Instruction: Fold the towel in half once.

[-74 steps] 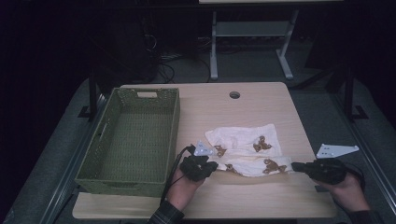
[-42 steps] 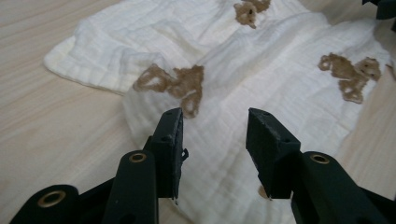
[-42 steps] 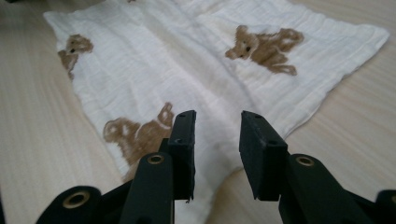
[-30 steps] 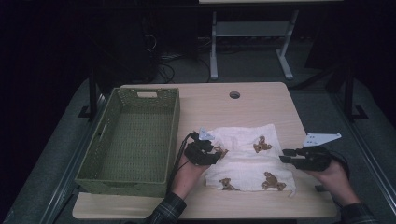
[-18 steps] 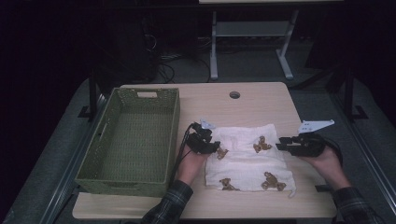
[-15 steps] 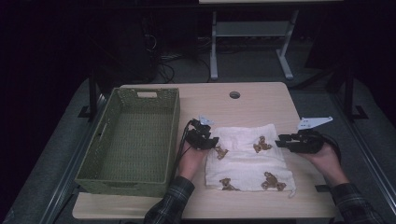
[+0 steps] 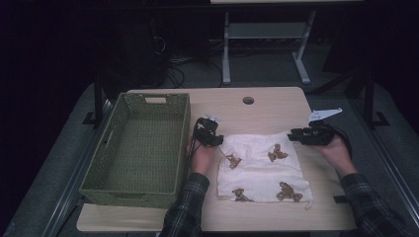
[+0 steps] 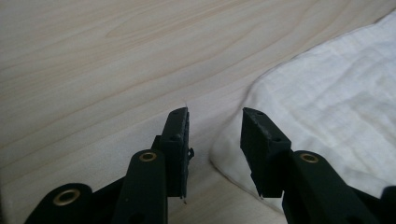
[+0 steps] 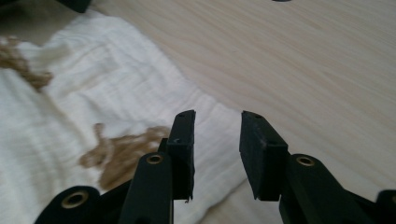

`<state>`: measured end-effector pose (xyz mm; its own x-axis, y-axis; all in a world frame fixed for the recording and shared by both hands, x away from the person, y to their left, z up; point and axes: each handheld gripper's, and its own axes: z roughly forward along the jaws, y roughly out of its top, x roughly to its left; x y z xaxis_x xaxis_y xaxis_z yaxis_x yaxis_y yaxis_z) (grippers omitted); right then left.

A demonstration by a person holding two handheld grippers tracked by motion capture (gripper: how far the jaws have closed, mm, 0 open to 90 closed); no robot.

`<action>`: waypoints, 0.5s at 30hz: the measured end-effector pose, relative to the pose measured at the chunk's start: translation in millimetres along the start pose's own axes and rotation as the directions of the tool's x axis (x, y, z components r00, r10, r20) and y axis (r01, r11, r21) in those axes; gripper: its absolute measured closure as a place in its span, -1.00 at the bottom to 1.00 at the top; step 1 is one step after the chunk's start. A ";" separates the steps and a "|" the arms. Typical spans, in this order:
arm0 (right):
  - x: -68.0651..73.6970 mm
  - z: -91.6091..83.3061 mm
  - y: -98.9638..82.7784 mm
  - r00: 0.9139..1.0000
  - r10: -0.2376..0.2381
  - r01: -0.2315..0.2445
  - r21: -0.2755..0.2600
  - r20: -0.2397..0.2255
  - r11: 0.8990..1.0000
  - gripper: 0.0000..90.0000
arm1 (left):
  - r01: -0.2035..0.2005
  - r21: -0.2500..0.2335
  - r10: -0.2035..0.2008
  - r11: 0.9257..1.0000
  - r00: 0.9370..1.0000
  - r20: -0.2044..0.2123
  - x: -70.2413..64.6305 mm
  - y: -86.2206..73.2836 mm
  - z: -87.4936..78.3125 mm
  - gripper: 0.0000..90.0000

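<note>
A white cloth [image 7: 262, 168] printed with brown bears lies spread flat on the wooden table [image 7: 267, 106]. My left gripper [image 7: 219, 142] sits at the cloth's far left corner. In the left gripper view its jaws [image 8: 215, 114] stand apart and have just been closing; the cloth's edge [image 8: 233, 149] lies under the gap, unpressed. My right gripper [image 7: 292, 136] is at the far right corner. In the right gripper view its jaws [image 9: 217, 116] are open just above the cloth's corner [image 9: 205, 112], with nothing pinched.
A green woven basket [image 7: 104, 148] stands on the table's left side, close beside my left hand. A round cable hole [image 7: 248, 100] sits near the table's far edge. Bare wood lies beyond the cloth and to its right.
The cloth, crumpled earlier, now lies flat. Both hands have slid away from me along its sides to the far corners.
</note>
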<state>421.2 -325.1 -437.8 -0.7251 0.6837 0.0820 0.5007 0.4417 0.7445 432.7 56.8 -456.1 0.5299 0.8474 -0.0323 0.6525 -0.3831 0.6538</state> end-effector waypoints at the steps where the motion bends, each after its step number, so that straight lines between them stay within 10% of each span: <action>1: -3.4 2.8 1.3 1.000 0.008 -0.008 0.012 0.011 1.000 0.47 | -0.001 0.003 0.001 1.000 1.000 0.001 0.3 -0.1 1.3 0.38; 15: -41.4 36.6 0.7 0.996 0.084 -0.087 0.061 0.043 0.994 0.59 | -0.028 0.013 0.028 1.000 1.000 0.007 -1.8 0.4 8.7 0.81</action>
<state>468.8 -331.8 -464.9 -0.6595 0.7428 0.1159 0.5897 0.4156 0.6925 436.7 51.9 -462.4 0.5515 0.8340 -0.0190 0.6442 -0.4113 0.6449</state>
